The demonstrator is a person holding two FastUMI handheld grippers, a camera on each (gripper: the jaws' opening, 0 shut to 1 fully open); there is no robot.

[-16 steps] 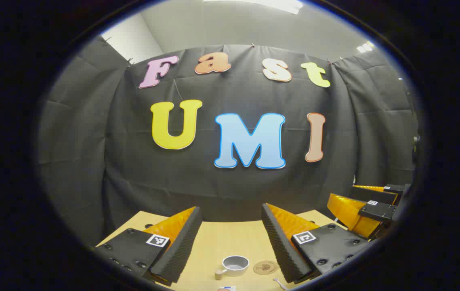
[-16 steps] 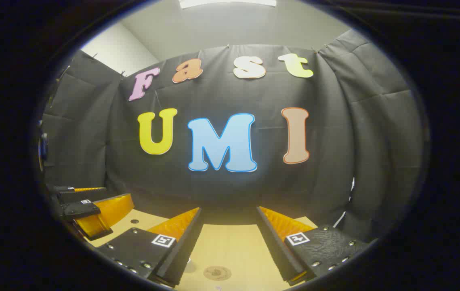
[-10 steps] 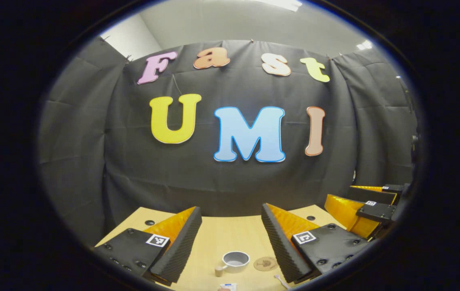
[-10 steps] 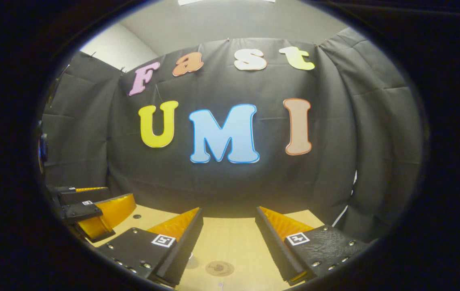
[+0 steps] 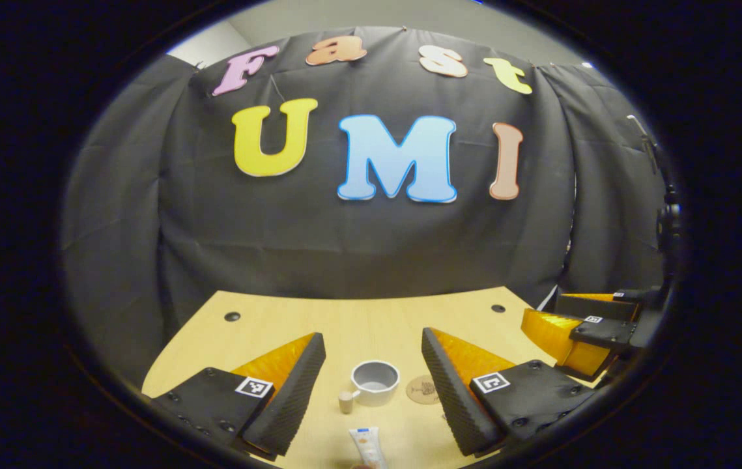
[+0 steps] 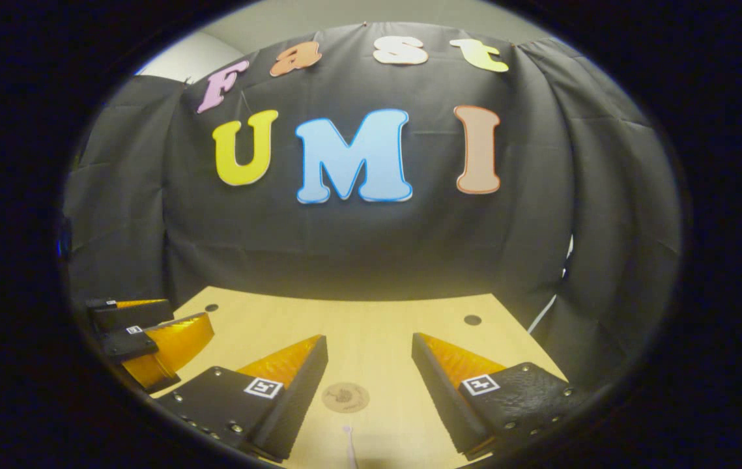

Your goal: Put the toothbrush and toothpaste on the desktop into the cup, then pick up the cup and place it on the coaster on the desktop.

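Note:
In the left gripper view a grey cup (image 5: pixel 375 382) with a wooden handle stands on the wooden desktop (image 5: pixel 344 322), and a round brown coaster (image 5: pixel 422 389) lies just to its right. A toothpaste tube (image 5: pixel 365 445) lies nearer, at the bottom edge. My left gripper (image 5: pixel 371 355) hovers open above them with nothing between its fingers. The right gripper (image 5: pixel 582 329) shows at the far right. In the right gripper view my right gripper (image 6: pixel 367 352) is open over the coaster (image 6: pixel 344 397), and the toothbrush tip (image 6: pixel 348 443) peeks in below. The left gripper (image 6: pixel 149 335) sits at the left.
Black cloth walls close the desk at the back and both sides. Small dark round holes (image 5: pixel 232 316) (image 5: pixel 498 308) mark the desktop's far corners. A white cable (image 6: pixel 550 306) hangs by the desk's right edge.
Both views have tilted downward: the wall has slid up and more desktop shows. The toothpaste tube and toothbrush tip have come further into view. Both grippers stay open.

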